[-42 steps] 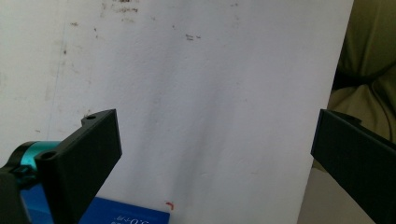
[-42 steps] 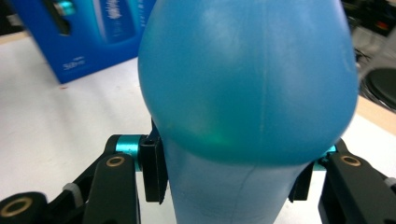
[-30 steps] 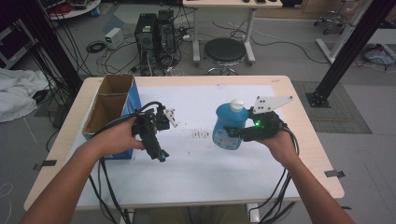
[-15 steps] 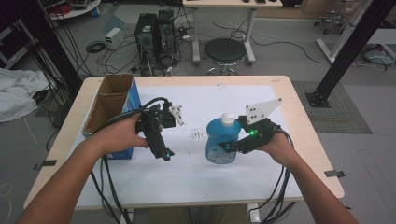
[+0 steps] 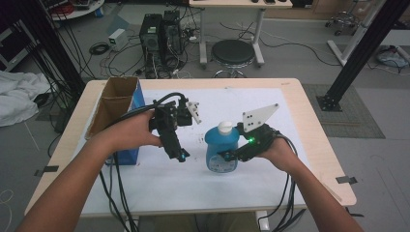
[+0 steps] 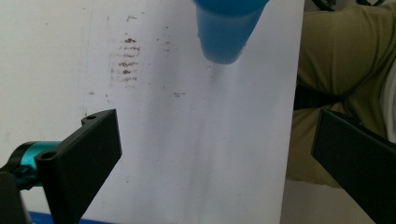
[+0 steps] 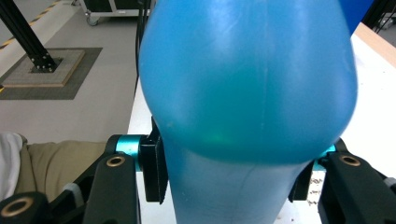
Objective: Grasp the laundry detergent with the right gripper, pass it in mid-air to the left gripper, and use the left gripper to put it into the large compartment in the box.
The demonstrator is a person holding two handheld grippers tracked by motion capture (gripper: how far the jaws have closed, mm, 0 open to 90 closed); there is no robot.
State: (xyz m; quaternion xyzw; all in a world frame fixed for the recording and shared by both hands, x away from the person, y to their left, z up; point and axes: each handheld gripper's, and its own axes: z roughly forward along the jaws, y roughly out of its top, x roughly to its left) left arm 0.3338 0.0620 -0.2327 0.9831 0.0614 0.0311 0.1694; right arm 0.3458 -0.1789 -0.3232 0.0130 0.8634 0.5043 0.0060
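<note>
My right gripper (image 5: pixel 231 155) is clamped on the blue bottle (image 5: pixel 221 151), jaws pressing its narrower lower body from both sides; in the right gripper view the bottle (image 7: pixel 247 84) bulges wide just above the jaws. Bottle is upright with its white cap (image 5: pixel 225 127) on top, base at or just over the white sheet (image 5: pixel 270 104) near the table's middle; can't tell if it touches. My right hand (image 5: pixel 279 151) holds that gripper from the right side, grey plate (image 5: pixel 258 116) sticking up above it.

My left gripper (image 5: pixel 181 155) hangs just left of the bottle, apart from it, pointing down at the sheet. Jaws spread wide, nothing between them; left gripper view shows bare white sheet (image 6: pixel 187 140) with some brown smudges (image 6: pixel 123 60) and the bottle's bottom end (image 6: pixel 224 32) at the top edge.

Open cardboard box (image 5: pixel 116 104) with a blue side stands on the table's (image 5: pixel 314 140) left part, beside my left hand (image 5: pixel 133 133).
</note>
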